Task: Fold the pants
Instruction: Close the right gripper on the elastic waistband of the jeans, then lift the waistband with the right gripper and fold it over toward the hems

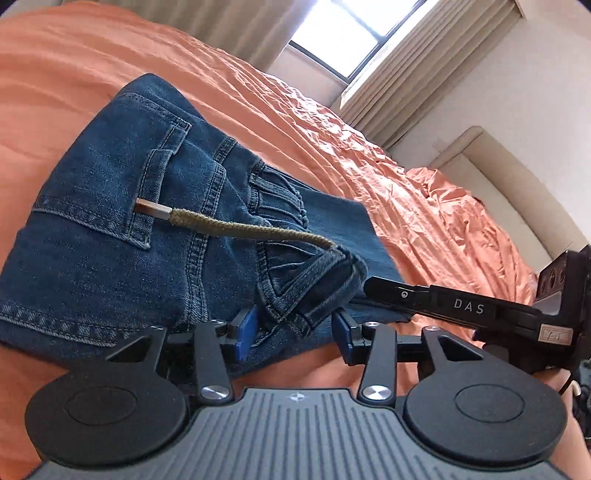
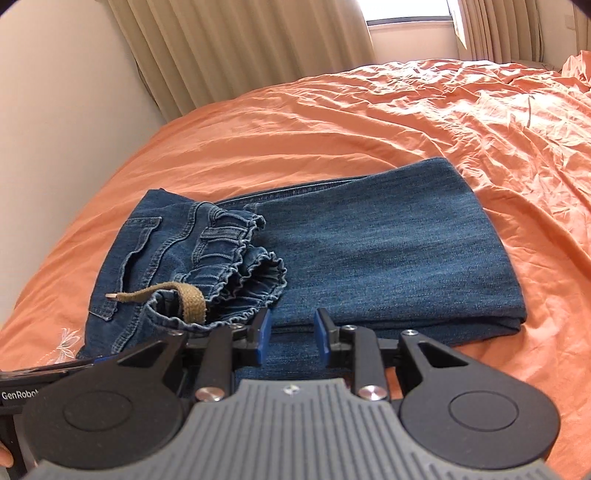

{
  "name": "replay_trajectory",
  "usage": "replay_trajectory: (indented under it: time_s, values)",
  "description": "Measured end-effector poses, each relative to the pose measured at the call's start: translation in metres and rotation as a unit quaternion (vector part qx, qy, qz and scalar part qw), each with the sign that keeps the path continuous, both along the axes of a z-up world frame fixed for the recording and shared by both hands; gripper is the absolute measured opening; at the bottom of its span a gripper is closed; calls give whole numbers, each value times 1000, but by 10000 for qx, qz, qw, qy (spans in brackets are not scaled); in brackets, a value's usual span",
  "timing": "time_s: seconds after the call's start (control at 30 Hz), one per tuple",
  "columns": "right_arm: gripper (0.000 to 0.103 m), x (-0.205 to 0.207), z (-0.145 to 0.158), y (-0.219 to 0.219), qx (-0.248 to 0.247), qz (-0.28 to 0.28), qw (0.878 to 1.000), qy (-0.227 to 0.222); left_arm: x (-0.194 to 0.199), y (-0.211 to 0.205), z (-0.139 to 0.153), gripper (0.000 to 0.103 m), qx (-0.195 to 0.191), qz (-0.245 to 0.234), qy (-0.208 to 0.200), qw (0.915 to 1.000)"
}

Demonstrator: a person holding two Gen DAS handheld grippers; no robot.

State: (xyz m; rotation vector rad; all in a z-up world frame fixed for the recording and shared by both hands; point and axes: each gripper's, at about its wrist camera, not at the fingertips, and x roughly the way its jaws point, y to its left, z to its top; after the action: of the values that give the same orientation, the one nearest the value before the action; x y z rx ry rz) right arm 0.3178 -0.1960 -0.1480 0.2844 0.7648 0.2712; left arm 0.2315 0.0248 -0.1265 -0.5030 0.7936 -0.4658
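Note:
The blue denim pants lie folded on the orange bed, waistband part laid over the legs. A khaki drawstring with a metal tip hangs out of the elastic waistband. In the left wrist view the pants fill the left, the drawstring across them. My left gripper is open, its blue pads either side of the waistband corner. My right gripper is open and empty just over the near edge of the folded legs. Its black body shows in the left wrist view.
The orange wrinkled sheet covers the whole bed. A cream wall and beige curtains stand at the bed's far and left side. A window and a padded headboard show in the left wrist view.

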Motion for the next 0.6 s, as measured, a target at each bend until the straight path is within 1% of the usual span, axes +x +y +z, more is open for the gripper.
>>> replay_trajectory:
  time_s: [0.07,0.1,0.13,0.2,0.3,0.33,0.4,0.5,0.53,0.6]
  values:
    - [23,-1,3,-2,170,42,9998,-46,2,1,1,62,-458,-141,116,9988]
    - [23,-2,4,-3,295,63,9995,-57,2,2,3,63,-615,-185,145,9978]
    - [24,-3,6,-5,449,94,9989,-56,1,0,6,64,-656,-156,63,9977]
    - [24,-2,6,-8,722,164,9973,-17,-3,0,14,64,-465,-2,-149,9988]
    - [25,3,0,-11,1299,317,9908,214,-5,12,24,64,-240,607,-401,9971]
    - [25,7,-4,-11,1486,373,9877,311,-5,18,26,64,-113,836,-392,9957]
    - [25,17,-12,-9,1857,455,9800,560,-5,28,29,60,189,1182,-340,9922]
    - [25,38,-24,-2,2077,490,9730,880,-12,40,35,60,553,1343,-410,9885]
    - [27,46,-29,0,2143,479,9703,1012,-16,45,36,60,643,1418,-436,9868]
    - [28,57,-40,-1,2334,421,9635,1238,-22,54,34,60,778,1632,-353,9829]
